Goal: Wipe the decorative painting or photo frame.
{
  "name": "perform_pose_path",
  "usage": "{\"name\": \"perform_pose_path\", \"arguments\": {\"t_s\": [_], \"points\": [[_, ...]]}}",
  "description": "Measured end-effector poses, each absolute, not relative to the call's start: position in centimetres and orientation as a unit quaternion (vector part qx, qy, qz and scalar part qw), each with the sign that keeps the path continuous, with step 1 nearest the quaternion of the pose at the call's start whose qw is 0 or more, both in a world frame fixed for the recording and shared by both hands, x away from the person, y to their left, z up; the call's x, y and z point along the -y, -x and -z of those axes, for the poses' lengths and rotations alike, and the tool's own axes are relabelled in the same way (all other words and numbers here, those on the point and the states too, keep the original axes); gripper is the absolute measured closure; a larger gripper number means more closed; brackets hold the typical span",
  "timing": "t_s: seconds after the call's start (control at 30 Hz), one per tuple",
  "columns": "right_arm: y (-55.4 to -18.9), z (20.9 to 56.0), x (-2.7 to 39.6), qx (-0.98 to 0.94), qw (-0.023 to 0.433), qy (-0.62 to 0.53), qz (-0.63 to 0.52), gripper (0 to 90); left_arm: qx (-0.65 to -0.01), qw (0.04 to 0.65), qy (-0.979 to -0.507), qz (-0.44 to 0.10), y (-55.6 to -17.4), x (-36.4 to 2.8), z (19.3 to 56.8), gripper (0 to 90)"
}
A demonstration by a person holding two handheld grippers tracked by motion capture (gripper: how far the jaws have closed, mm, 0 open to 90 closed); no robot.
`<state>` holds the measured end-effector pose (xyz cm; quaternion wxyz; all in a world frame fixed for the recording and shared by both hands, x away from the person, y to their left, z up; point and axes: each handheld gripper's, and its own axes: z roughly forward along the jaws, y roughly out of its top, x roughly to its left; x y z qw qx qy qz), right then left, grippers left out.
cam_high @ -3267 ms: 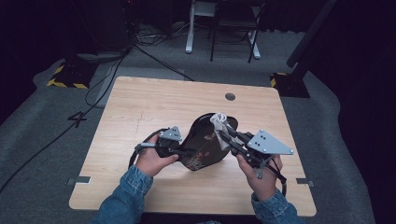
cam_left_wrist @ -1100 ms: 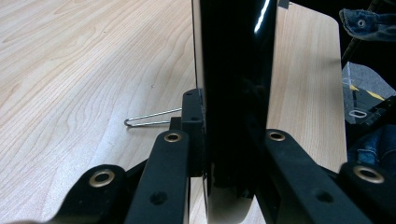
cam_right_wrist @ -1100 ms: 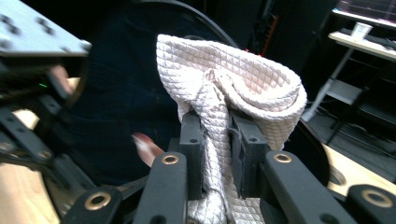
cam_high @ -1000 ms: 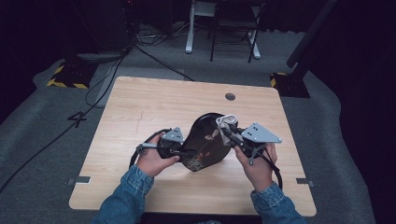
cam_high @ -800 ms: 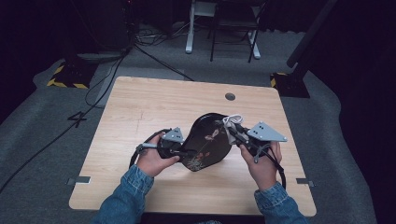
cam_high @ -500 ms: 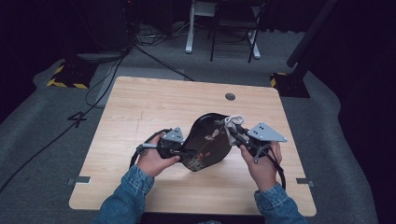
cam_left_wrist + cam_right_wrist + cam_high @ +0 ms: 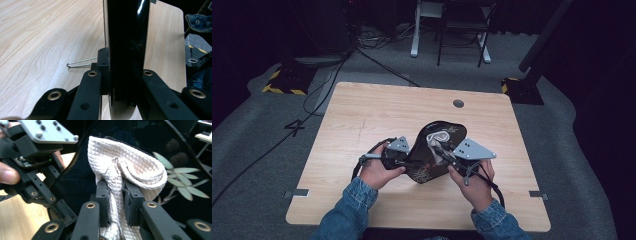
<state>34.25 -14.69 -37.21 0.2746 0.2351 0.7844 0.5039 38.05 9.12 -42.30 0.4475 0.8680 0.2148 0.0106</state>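
High view first: a black tray painted with pale leaves stands tilted up on edge near the middle of the wooden table, between both hands. Left gripper has its jaws clamped on the tray's rim, and the left gripper view confirms it, glossy black edge squeezed between both pads. Right gripper pinches a cream quilted cloth, bunched and pressed against the tray's inner face. A wire clip lies on the table just beside the tray.
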Motion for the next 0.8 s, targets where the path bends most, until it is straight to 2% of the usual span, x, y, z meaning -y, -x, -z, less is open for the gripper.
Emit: {"name": "perform_pose_path", "arguments": {"t_s": [0.17,0.8], "points": [[-34.5,37.2,15.2,-0.782,0.265,-0.239,-0.511,76.3,-0.215,0.451,-0.866,-0.008,-38.1,-9.1,42.3,80.0],[-36.5,37.5,20.8,-0.750,0.307,-0.320,-0.490,76.2,-0.212,0.451,-0.867,-0.007,-38.1,-9.1,42.3,79.9]]}}
